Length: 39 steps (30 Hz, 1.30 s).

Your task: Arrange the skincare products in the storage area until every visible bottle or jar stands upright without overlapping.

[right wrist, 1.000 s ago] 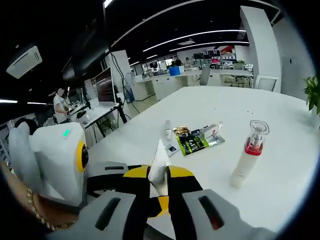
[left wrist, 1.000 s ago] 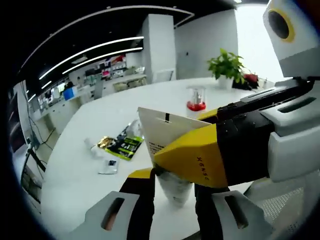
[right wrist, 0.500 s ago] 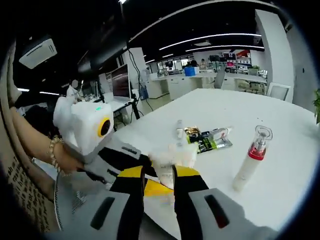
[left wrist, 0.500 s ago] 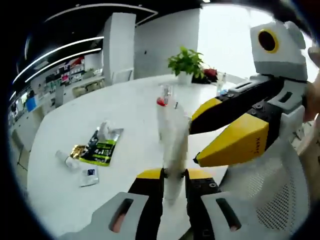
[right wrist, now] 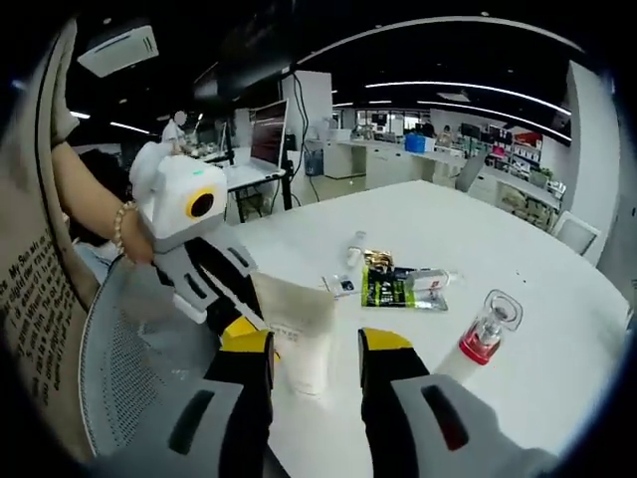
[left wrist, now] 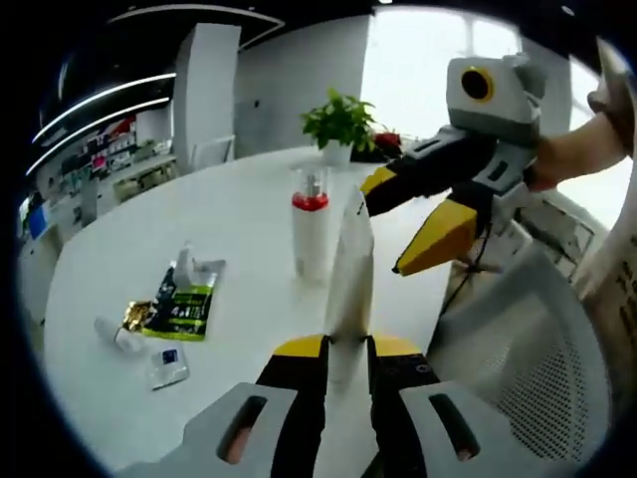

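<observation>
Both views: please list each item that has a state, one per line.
White tube: upright, clamped in left tool.
Right tool: open, apart from tube.
Pump bottle: upright on table, clear cap on.
Green sachet: lying flat.
Small bottle: lying down.

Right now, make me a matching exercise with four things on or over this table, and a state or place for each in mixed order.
Things:
1. white tube
2. pump bottle
3. green sachet
4. potted plant

States:
A. lying flat on the table
B. at the far table edge
C. clamped in the left gripper
D. standing upright, red collar

Pairs: 1-C, 2-D, 3-A, 4-B
</observation>
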{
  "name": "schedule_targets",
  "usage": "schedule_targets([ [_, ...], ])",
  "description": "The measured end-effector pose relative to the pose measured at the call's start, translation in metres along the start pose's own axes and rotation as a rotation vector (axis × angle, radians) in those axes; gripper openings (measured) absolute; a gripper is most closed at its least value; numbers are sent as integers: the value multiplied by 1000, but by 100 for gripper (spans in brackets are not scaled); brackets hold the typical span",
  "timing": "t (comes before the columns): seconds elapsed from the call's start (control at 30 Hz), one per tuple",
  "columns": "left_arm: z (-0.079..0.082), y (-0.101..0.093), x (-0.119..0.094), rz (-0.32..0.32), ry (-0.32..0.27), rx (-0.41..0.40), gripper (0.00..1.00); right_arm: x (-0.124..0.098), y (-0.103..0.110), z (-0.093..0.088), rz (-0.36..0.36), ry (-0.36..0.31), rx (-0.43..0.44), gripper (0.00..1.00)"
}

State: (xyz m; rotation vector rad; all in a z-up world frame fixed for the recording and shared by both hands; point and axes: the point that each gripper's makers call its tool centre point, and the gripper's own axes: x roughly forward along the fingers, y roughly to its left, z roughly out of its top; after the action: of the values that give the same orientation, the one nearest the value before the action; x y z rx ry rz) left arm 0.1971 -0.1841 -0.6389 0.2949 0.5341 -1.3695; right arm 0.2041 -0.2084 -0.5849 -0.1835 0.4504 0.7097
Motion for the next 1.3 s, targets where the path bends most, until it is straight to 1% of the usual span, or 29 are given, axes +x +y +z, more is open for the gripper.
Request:
schedule_targets([
  [0.03,0,0,0,-6,1,3,12,4,5,3,52,-6,-11,41],
  [0.07,0,0,0,-15,3,7,12,11,11,3,125,0,-12,41],
  [0.1,0,0,0,-22,5,9,12,14,17,2,182,10,-7,39],
  [0.13,0,0,0,-36,9,17,12,19,19,-5,221,53,-31,34],
  [0.17,1,0,1,-48,12,24,12,21,18,-10,231,84,-62,29],
  [0.2,-1,0,0,-65,25,31,12,24,13,-12,209,103,-97,27],
  [0.23,2,3,2,-66,21,39,12,23,15,-12,220,111,-97,25],
  [0.27,1,3,1,-89,37,40,12,23,14,-8,216,96,-87,23],
  [0.3,0,5,0,-96,46,51,12,20,13,-10,208,108,-97,18],
  [0.33,0,10,-1,-86,56,66,12,19,12,-12,201,109,-122,12],
  [0.37,-1,14,-2,-84,61,66,11,17,12,-12,188,98,-72,10],
  [0.4,-2,18,-4,-88,71,52,5,16,10,-13,164,93,-42,10],
  [0.43,-6,18,-6,-98,83,45,0,14,8,-14,156,84,-54,9],
  [0.47,3,11,-2,-126,14,20,0,14,12,-14,172,76,-42,9],
  [0.5,-6,12,-3,-116,53,17,0,13,13,-14,164,73,-39,9],
  [0.57,-10,7,-1,-114,67,53,0,13,17,-13,172,69,-60,9],
  [0.67,-17,0,1,-128,85,68,0,12,24,-13,199,82,-119,8],
  [0.73,-19,-2,-1,-137,86,58,8,12,24,-14,214,82,-137,8],
  [0.77,-16,-1,-2,-134,64,55,18,12,24,-14,218,80,-140,8],
  [0.8,-11,-1,-3,-139,44,37,25,12,26,-14,232,77,-147,8],
  [0.83,-9,-2,-4,-147,40,28,29,12,27,-14,244,75,-156,8],
  [0.87,-5,-3,-5,-156,35,34,32,12,29,-14,259,74,-164,8],
  [0.97,3,-5,-3,-183,39,84,31,13,30,-14,294,77,-191,8],
  [1.03,7,-6,3,-204,57,136,31,14,28,-13,308,79,-200,9],
  [1.1,1,-7,9,-215,106,203,28,15,24,-13,305,83,-204,9],
  [1.17,-11,-6,16,-218,165,264,21,16,23,-13,312,81,-196,9],
  [1.2,-11,-3,20,-201,164,284,19,16,24,-13,320,80,-195,9],
  [1.23,-12,-3,22,-194,161,268,19,16,25,-13,320,80,-199,9],
  [1.3,-11,-3,23,-205,158,246,19,16,25,-13,318,80,-198,9],
])
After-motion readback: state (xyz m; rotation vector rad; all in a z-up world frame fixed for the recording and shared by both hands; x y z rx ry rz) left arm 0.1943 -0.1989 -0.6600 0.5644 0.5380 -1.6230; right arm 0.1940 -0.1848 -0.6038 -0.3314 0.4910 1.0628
